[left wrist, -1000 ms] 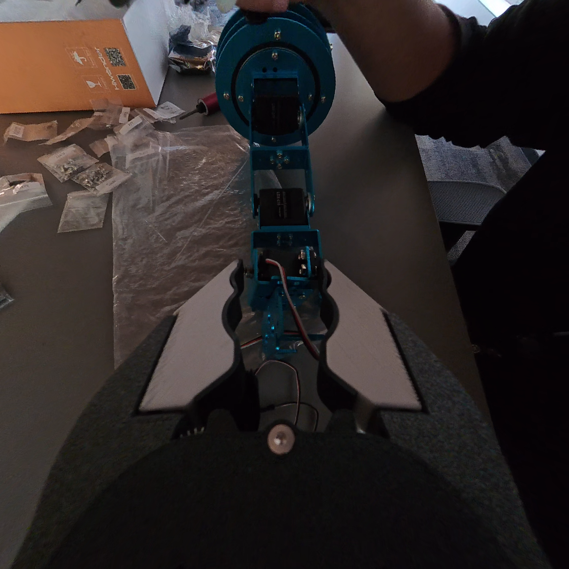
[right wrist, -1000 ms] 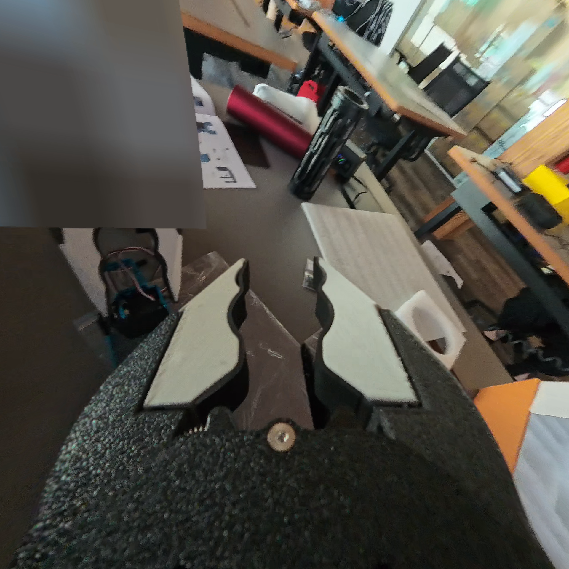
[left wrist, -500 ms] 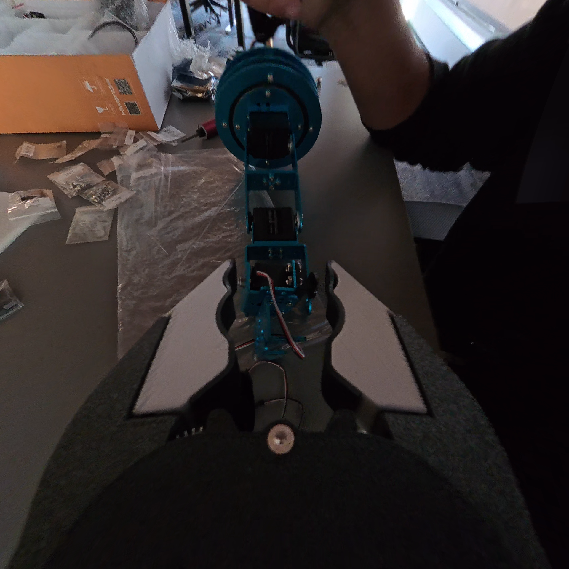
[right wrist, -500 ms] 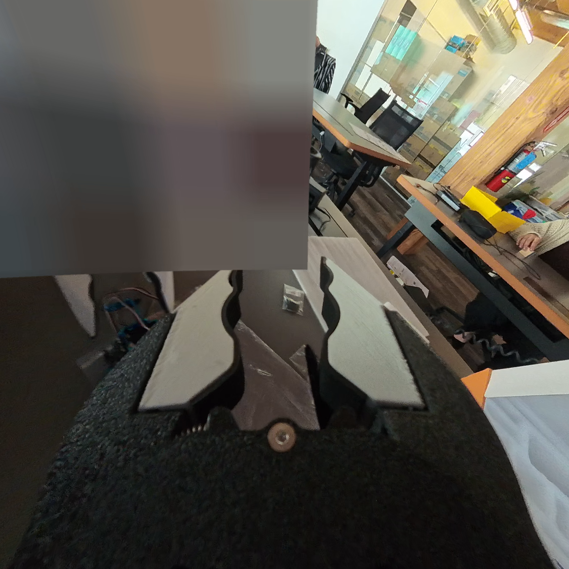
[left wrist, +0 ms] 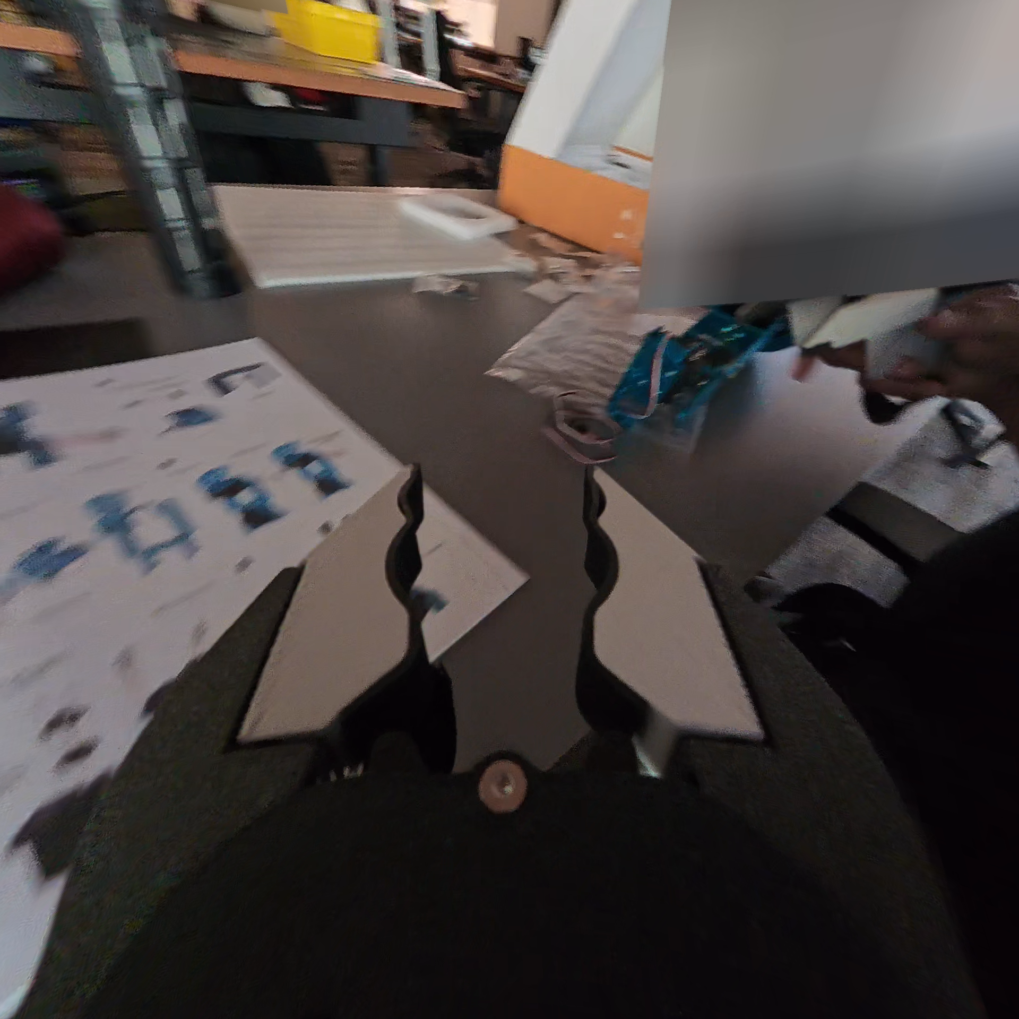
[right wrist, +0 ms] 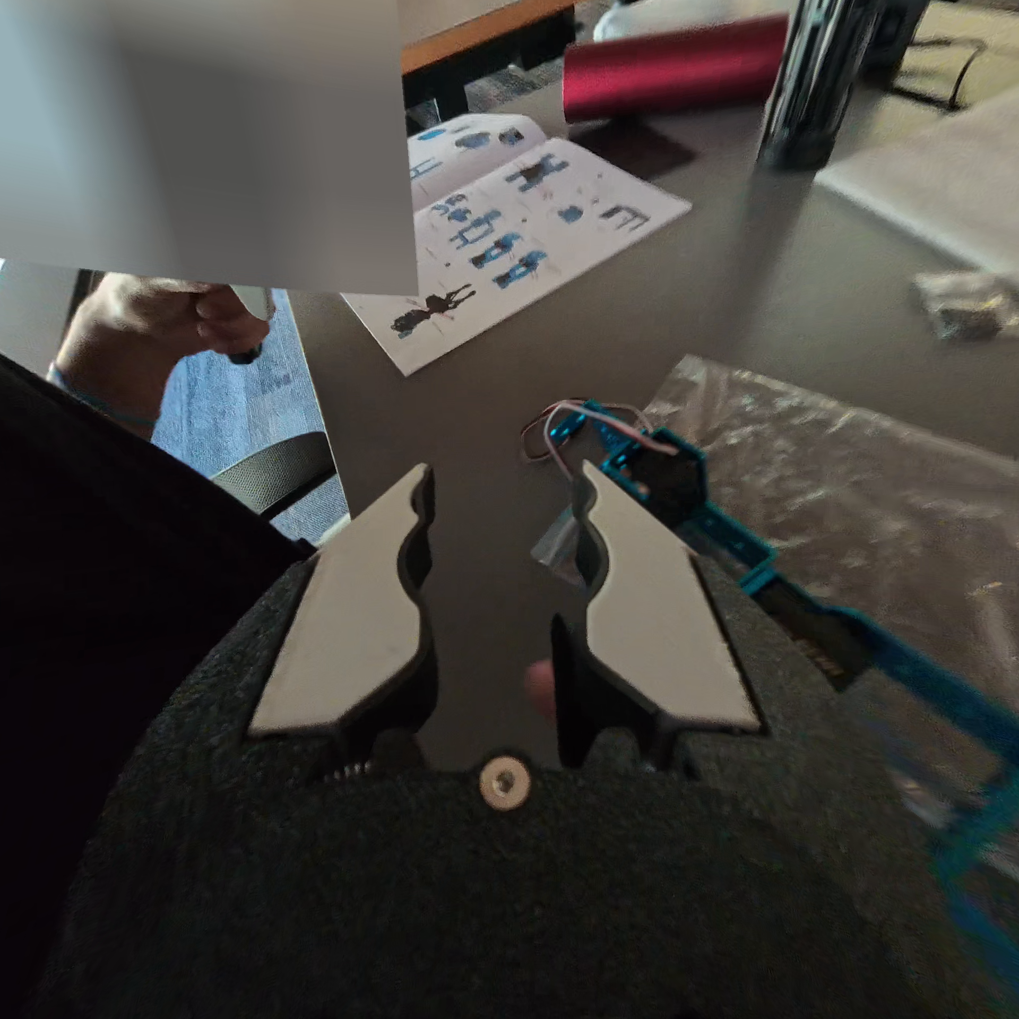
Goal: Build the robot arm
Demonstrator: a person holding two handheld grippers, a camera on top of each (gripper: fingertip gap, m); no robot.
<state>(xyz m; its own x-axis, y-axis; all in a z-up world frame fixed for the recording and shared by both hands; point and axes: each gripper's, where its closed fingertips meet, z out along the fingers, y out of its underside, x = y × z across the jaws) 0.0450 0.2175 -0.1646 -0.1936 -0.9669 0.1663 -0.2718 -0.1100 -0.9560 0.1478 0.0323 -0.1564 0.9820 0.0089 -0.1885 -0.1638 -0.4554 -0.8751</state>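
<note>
Left gripper point(left wrist: 500, 485): jaws apart, empty, above grey table point(left wrist: 441, 353) beside printed sheet point(left wrist: 165, 496) | Right gripper point(right wrist: 504, 479): jaws apart, empty, just beside blue servo arm point(right wrist: 728, 546) lying on clear plastic bag point(right wrist: 860, 496).

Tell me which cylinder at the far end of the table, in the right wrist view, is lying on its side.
The dark red cylinder lies on its side; the black patterned cylinder right of it stands upright.
</note>
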